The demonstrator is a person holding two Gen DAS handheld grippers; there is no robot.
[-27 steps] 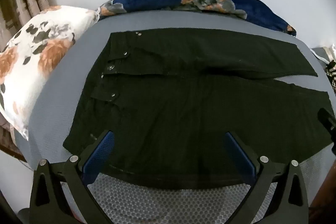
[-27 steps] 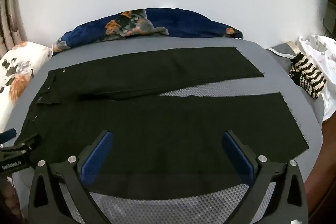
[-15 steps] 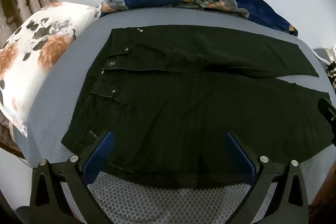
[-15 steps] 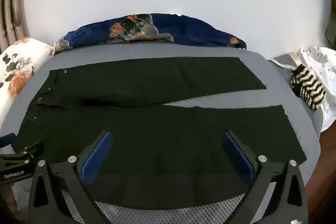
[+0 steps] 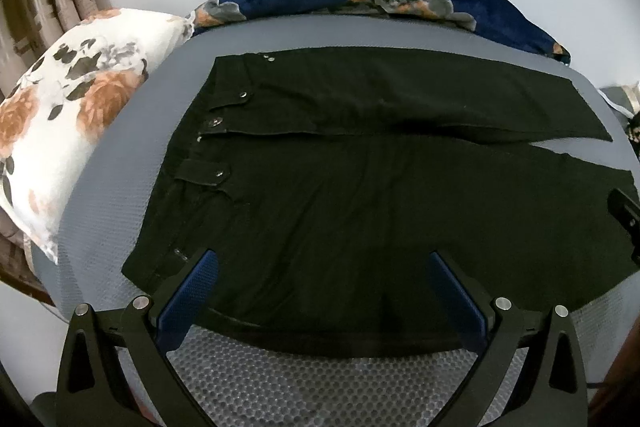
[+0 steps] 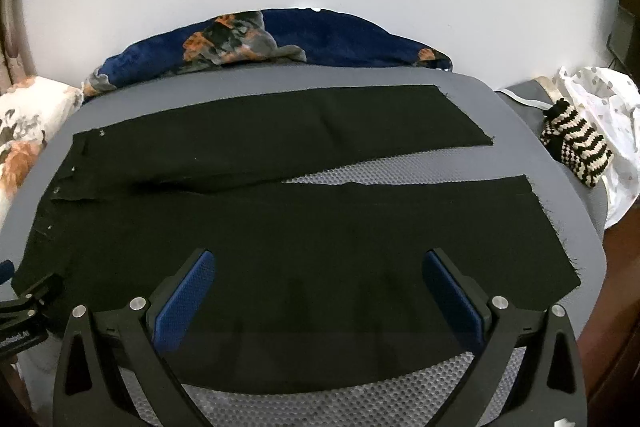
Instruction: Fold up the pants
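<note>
1. So far, no fold shows: the black pants (image 5: pixel 360 195) lie spread flat on the grey bed (image 5: pixel 120 163), waistband toward the floral pillow (image 5: pixel 60 115) and both legs running out toward the striped knit item (image 6: pixel 576 151).
2. Seen from the right wrist, the two legs sit side by side, with a narrow wedge of grey mesh mattress cover (image 6: pixel 384 173) bare between them near the hems, so neither leg is laid over the other yet.
3. The left hand-held gripper (image 5: pixel 320 291) hovers over the near edge by the waist, its blue pads spread wide with nothing between them.
4. The right hand-held gripper (image 6: pixel 320 291) hovers over the near leg, likewise spread wide and empty.
5. My reading: the cloth is laid out and smoothed, and the whole folding is left, probably bringing one leg onto the other, then doubling the length.
6. A navy floral blanket (image 6: pixel 280 39) lies bunched along the far edge, clear of the pants.
</note>
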